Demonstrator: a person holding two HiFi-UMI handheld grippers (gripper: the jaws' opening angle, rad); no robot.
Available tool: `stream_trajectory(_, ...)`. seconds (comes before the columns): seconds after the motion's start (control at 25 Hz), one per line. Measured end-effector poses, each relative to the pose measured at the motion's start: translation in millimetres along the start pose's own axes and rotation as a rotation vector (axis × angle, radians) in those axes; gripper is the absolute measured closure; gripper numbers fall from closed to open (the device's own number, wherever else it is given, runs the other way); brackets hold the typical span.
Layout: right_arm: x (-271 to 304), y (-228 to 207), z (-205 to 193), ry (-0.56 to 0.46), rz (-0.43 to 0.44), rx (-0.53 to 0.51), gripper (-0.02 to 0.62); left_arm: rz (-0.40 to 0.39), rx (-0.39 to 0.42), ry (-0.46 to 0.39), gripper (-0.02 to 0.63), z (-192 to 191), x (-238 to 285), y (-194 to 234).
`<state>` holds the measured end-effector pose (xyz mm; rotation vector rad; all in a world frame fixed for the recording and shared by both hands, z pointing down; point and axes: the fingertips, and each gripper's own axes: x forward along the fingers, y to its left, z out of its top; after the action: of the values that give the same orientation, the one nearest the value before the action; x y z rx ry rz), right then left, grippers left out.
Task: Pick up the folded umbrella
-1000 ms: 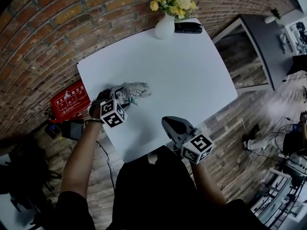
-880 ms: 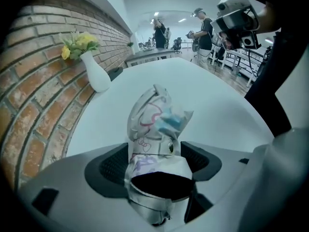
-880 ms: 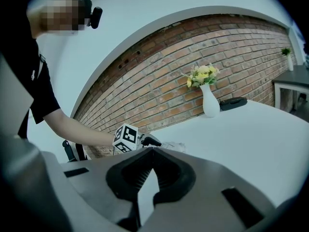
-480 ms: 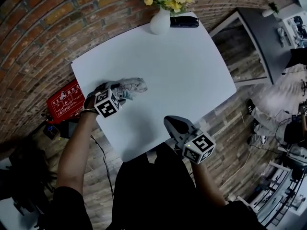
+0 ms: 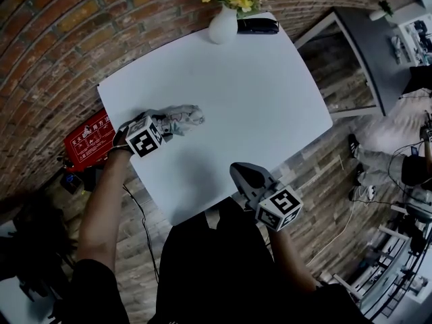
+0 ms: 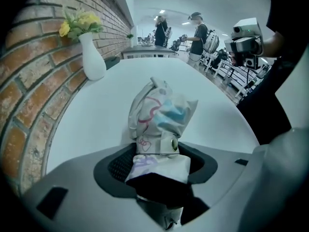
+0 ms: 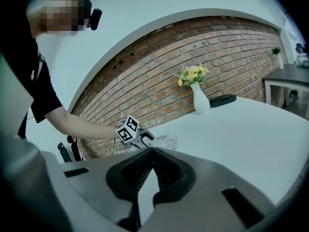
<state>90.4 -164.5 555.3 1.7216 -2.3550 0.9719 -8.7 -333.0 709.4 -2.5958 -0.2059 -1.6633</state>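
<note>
The folded umbrella (image 5: 181, 117), pale cloth with pink and blue print, lies on the white table (image 5: 256, 93) near its left edge. My left gripper (image 5: 164, 124) points steeply down over the umbrella's near end. In the left gripper view the umbrella (image 6: 161, 112) fills the gap between the jaws, which are closing on its strapped end; the cloth touches both pads. My right gripper (image 5: 237, 171) hovers at the table's near edge, shut with nothing in it (image 7: 152, 150). From there the left gripper (image 7: 140, 139) and umbrella (image 7: 167, 140) show farther off.
A white vase (image 5: 223, 28) of yellow flowers and a black case (image 5: 258, 25) stand at the table's far end by the brick wall. A red box (image 5: 89, 138) lies on the floor to the left. A dark side table (image 5: 368, 52) stands to the right. People (image 6: 197, 35) stand in the background.
My left gripper has tipped further down over the umbrella's near end. The umbrella still lies where it was. The right gripper has not moved.
</note>
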Motion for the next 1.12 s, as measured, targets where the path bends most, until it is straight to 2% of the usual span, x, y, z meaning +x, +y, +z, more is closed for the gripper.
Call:
stream_trajectory(0.2,-1,4,2,-0.007,0.031,-0.010,0.574,0.021,-0.064,-0.050,0.348,5,-10,-10)
stream_trajectory(0.64,-5,12,13,-0.003,0.129,-0.063,0.574,0.107,-0.138,-0.111,0.350,25,-38,-28)
stream_trajectory(1.12,-30,23,29,-0.036,0.257,-0.122,0.574,0.209,-0.318,-0.220,0.350,53,-80,-69)
